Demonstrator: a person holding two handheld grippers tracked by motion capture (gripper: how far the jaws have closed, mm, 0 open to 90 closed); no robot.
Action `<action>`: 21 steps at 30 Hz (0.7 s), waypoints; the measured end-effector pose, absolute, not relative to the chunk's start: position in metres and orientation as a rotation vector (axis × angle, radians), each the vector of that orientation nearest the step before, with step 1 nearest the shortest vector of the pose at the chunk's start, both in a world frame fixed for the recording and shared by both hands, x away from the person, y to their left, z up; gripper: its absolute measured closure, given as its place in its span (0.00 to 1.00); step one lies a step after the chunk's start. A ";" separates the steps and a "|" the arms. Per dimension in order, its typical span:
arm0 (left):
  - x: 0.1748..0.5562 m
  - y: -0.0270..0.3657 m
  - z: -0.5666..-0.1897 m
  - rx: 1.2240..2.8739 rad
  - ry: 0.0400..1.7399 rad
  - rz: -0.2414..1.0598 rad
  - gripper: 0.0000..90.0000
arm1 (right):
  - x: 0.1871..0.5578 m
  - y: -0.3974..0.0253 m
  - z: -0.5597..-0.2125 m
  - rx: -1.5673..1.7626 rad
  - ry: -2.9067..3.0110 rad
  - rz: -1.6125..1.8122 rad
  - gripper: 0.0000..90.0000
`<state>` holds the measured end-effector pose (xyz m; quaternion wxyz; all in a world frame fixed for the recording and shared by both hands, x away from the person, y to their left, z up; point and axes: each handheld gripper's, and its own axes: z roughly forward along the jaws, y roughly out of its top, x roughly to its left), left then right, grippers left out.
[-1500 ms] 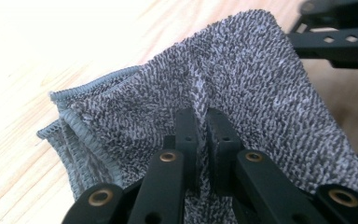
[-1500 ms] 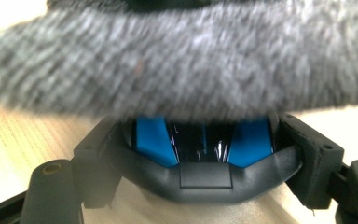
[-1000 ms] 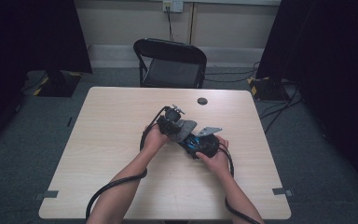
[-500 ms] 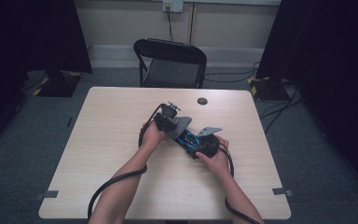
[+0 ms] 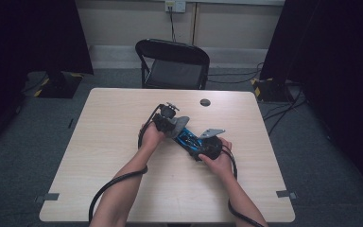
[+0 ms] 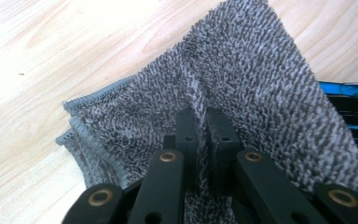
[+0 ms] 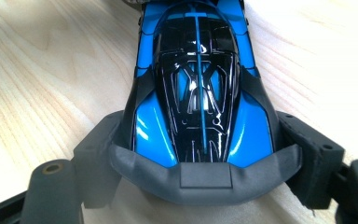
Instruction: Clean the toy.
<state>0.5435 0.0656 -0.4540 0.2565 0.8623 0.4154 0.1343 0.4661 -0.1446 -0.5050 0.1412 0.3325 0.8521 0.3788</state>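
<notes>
A blue and black toy car (image 7: pixel 196 84) lies on the wooden table, and my right gripper (image 7: pixel 203 144) is shut on its near end, one jaw on each side. In the high view the car (image 5: pixel 187 138) sits mid-table between both hands, with the right gripper (image 5: pixel 197 145) at its lower right. My left gripper (image 6: pixel 201 123) is shut on a pinched fold of a grey terry cloth (image 6: pixel 247 74). That cloth (image 5: pixel 180 124) hangs at the car's far end, below the left gripper (image 5: pixel 174 125). A strip of the blue car (image 6: pixel 349 91) shows past the cloth's right edge.
A small round black object (image 5: pixel 205 102) lies near the table's far edge. A black folding chair (image 5: pixel 172 64) stands behind the table (image 5: pixel 104 142). Cables trail from both grippers down toward the near edge.
The left gripper and its cloth have shifted slightly to the left at the car's far end. The right gripper and the car have stayed put.
</notes>
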 end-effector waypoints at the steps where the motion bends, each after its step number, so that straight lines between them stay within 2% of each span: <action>1: 0.543 0.066 -0.454 2.335 1.142 0.359 0.94 | 0.466 -0.145 -0.505 0.960 2.460 1.093 0.27; 14: 0.548 0.083 -0.461 2.312 1.199 0.356 0.94 | 0.466 -0.145 -0.505 0.961 2.460 1.094 0.27; 21: 0.545 0.094 -0.453 2.299 1.205 0.375 0.95 | 0.466 -0.145 -0.505 0.961 2.460 1.094 0.27</action>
